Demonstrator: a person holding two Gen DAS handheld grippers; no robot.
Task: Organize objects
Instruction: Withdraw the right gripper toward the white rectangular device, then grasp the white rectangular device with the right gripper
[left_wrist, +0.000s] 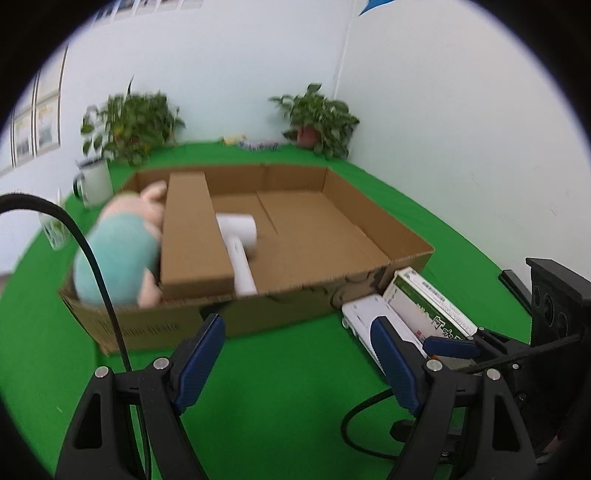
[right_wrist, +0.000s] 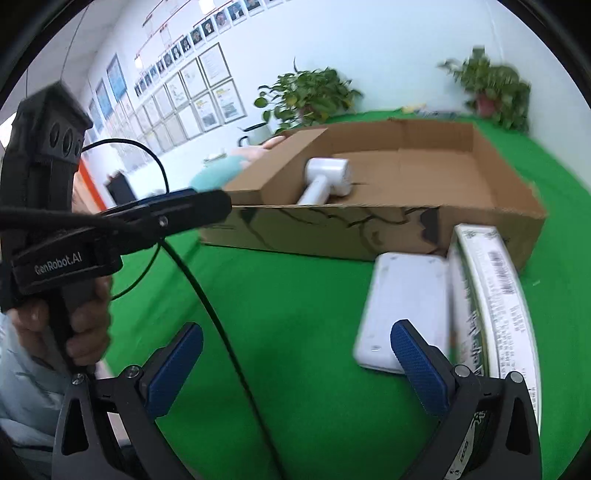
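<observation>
Only clear read: "GenRobot.AI", white lettering on the black body of the left hand-held gripper (right_wrist: 207, 206), left of the cardboard box (right_wrist: 388, 236). Green-and-white carton (right_wrist: 491, 295) against the box front carries a barcode plus Chinese print, too blurred to read. Dark print on the box front wall, left end, also unreadable.

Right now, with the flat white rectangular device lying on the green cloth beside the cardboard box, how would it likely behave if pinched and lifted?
The flat white rectangular device looks rigid, so it should hold its shape. Its smooth casing may slip between pads. Lying flat, it seems unlikely to roll, though the green-and-white carton alongside crowds one edge.
</observation>
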